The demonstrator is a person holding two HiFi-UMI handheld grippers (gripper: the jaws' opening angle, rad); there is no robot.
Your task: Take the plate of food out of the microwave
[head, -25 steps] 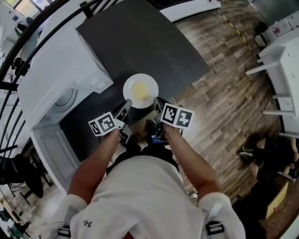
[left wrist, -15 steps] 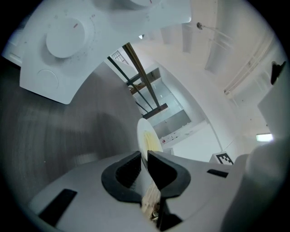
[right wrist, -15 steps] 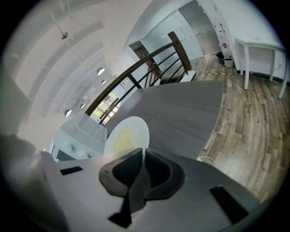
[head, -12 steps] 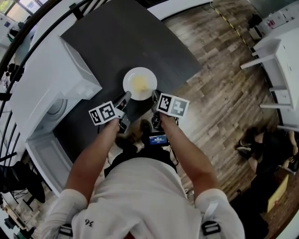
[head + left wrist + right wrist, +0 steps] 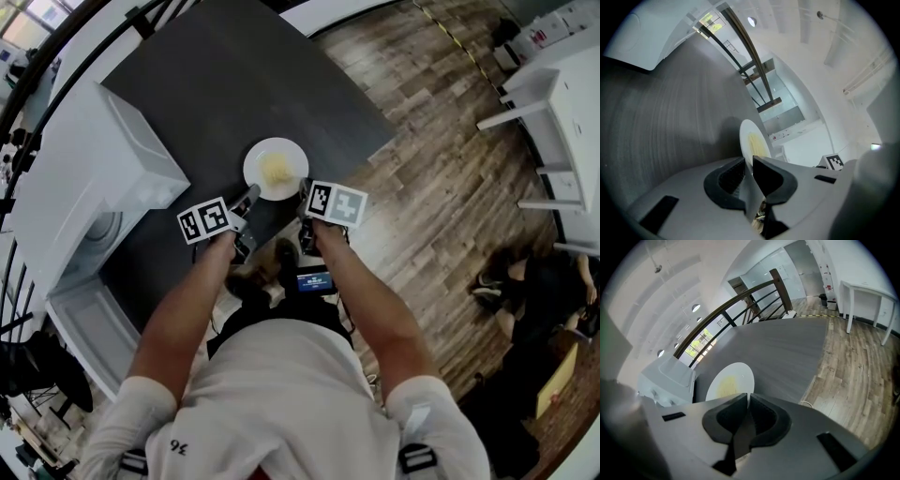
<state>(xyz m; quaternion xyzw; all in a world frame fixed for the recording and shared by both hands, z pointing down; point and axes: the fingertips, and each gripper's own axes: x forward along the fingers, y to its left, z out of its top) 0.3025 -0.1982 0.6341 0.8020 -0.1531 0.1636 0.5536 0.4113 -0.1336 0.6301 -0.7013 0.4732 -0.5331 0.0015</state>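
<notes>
1. Over the dark table (image 5: 234,84), near its front edge, I see the white plate (image 5: 276,169): round, with a pale yellow heap of food (image 5: 274,171) in its middle (I cannot tell whether it rests on the top).
2. My left gripper (image 5: 251,195) is clamped on its near-left rim and my right gripper (image 5: 304,190) on the near-right rim. Both forearms reach forward, side by side.
3. The white microwave (image 5: 84,178) stands at the left, well apart, and wooden floor (image 5: 441,159) lies beyond the table's right edge.
</notes>
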